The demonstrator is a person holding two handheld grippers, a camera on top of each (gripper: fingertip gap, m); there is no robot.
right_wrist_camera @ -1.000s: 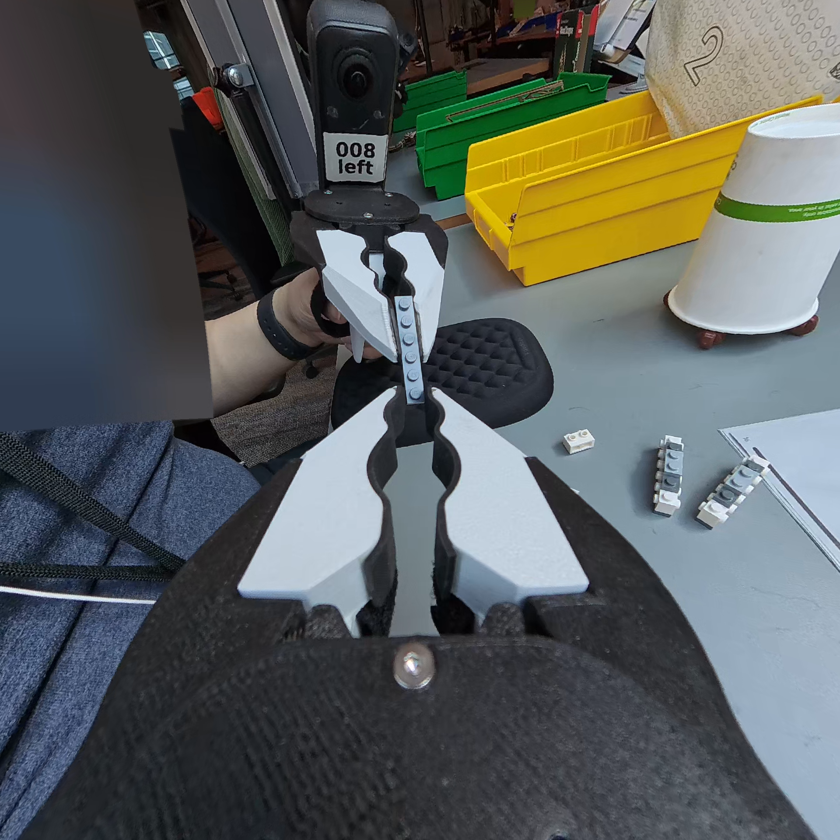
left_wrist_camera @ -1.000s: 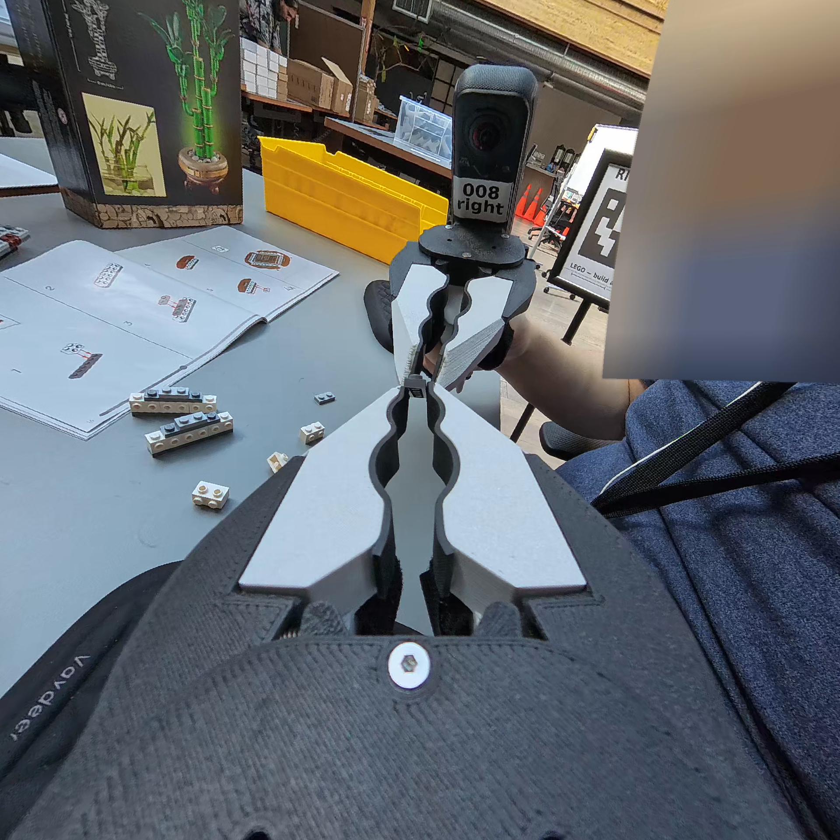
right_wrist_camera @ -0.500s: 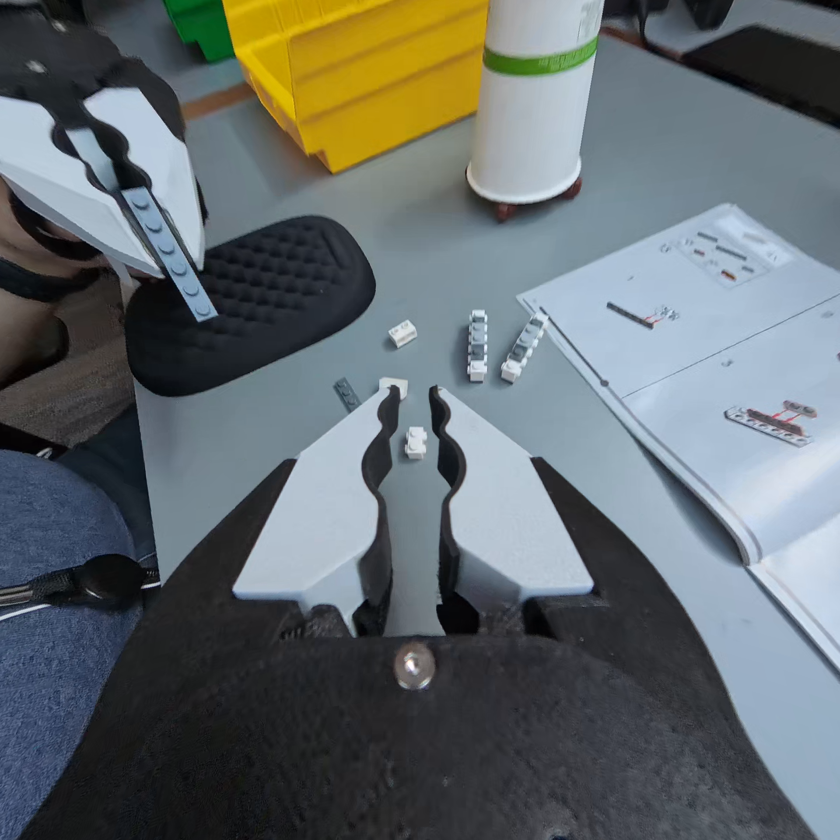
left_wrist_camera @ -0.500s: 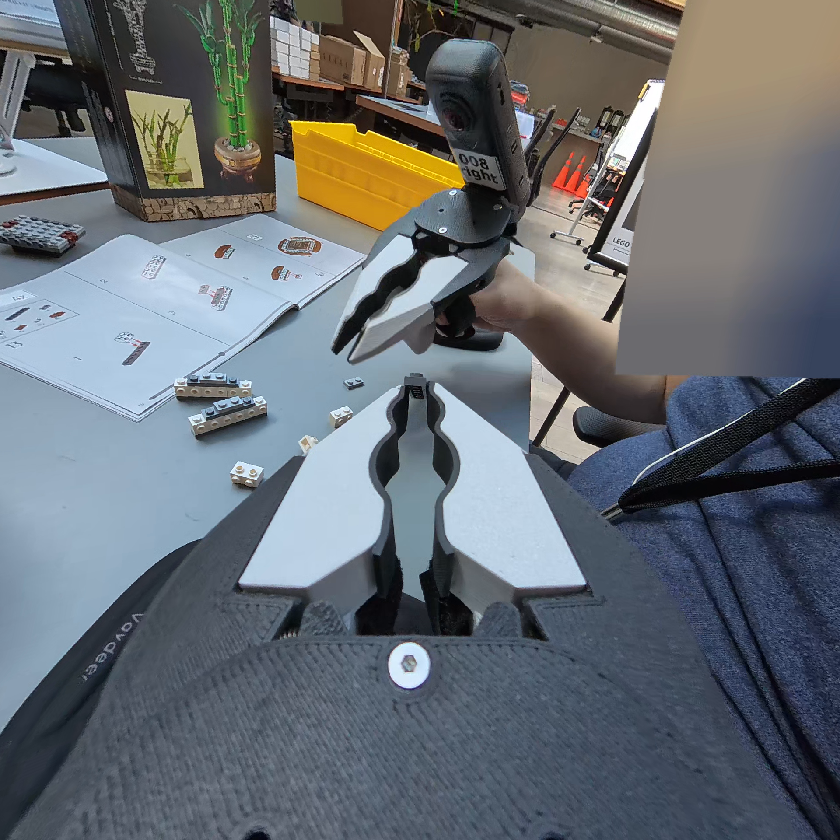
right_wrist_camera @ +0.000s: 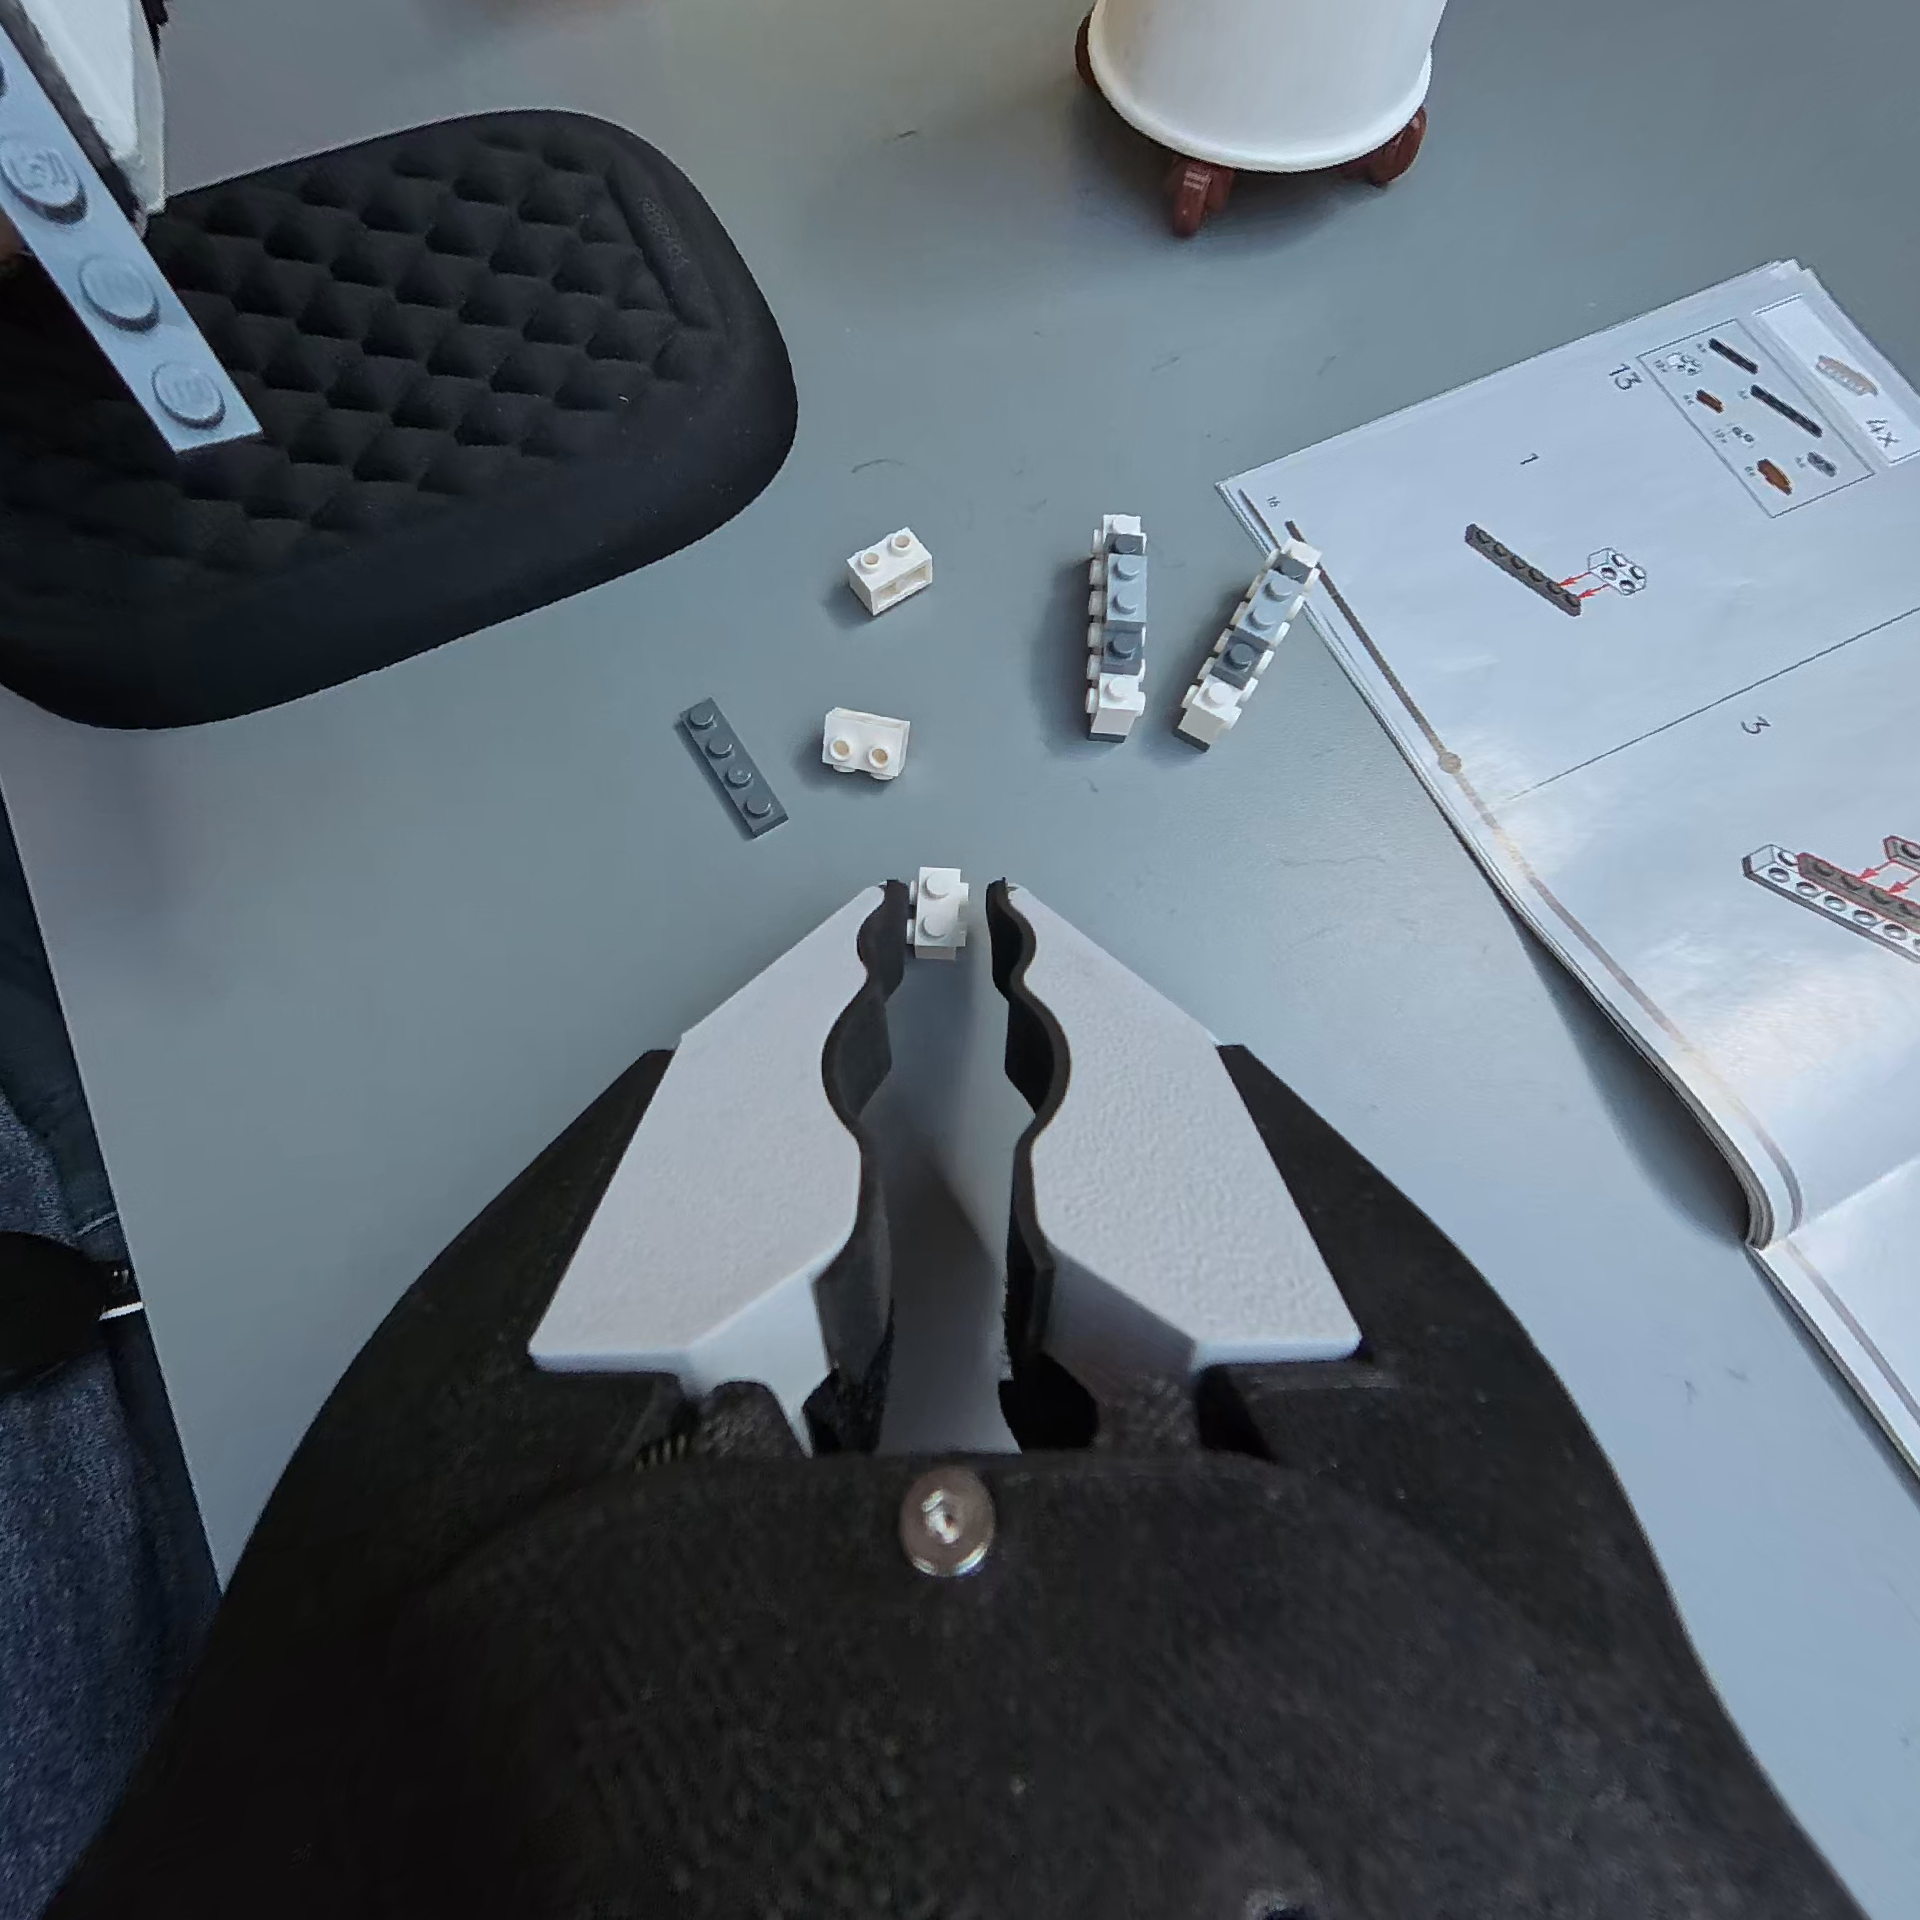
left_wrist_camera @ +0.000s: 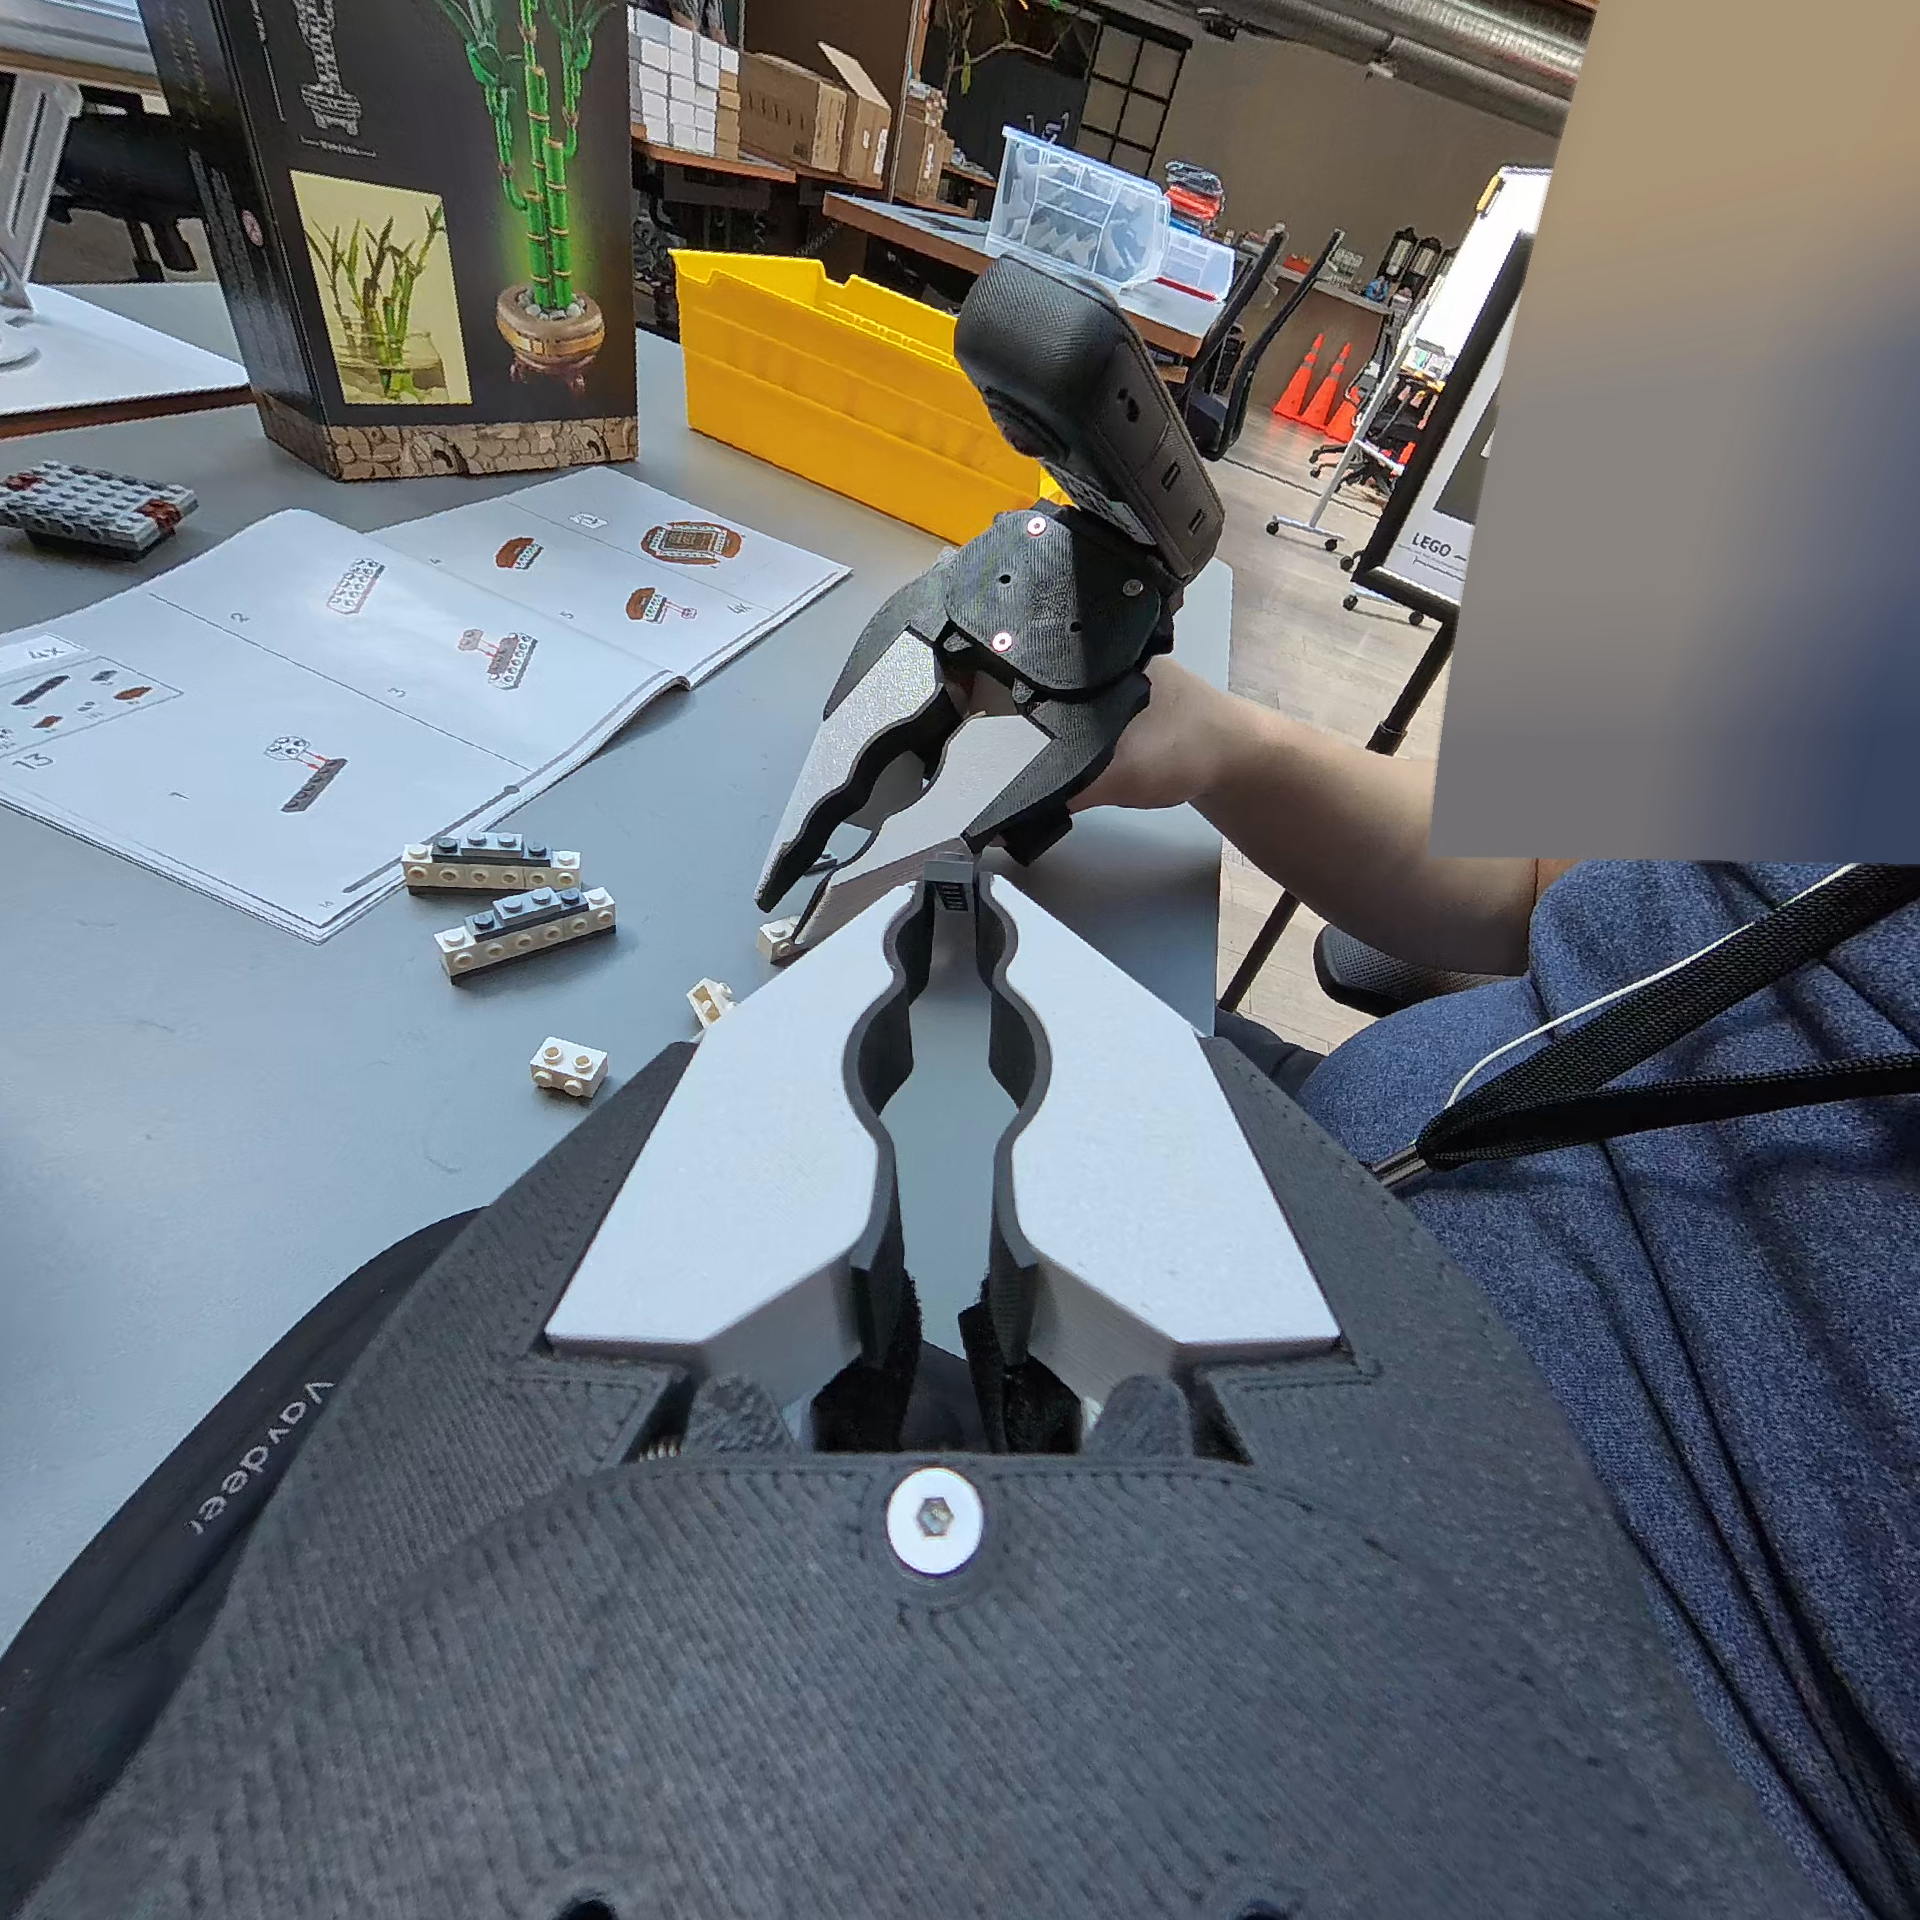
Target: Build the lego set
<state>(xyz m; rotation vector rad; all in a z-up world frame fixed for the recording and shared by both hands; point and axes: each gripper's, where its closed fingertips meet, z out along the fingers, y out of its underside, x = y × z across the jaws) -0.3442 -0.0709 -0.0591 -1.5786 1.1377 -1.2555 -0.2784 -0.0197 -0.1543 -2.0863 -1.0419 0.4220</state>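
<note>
My left gripper is shut on a long light-grey plate, seen end on and held above the table edge. The plate also shows at the upper left of the right wrist view. My right gripper is open and points down at the table, with a small white brick standing between its tips. In the left wrist view the right gripper is low over the table just ahead of my left fingers. Two white-and-grey brick strips lie beyond it.
Two more white bricks and a dark grey plate lie near the right gripper. A black pad is at the left, an open instruction booklet at the right, and a white cup beyond. A set box and a yellow bin stand at the back. The grippers' ends are close to 12 cm from one another. The right tips stand about 20 cm off the white cup.
My right gripper let go of the grey plate, swung away from the left gripper and came down open around the small white brick. The left gripper keeps hold of the plate.
</note>
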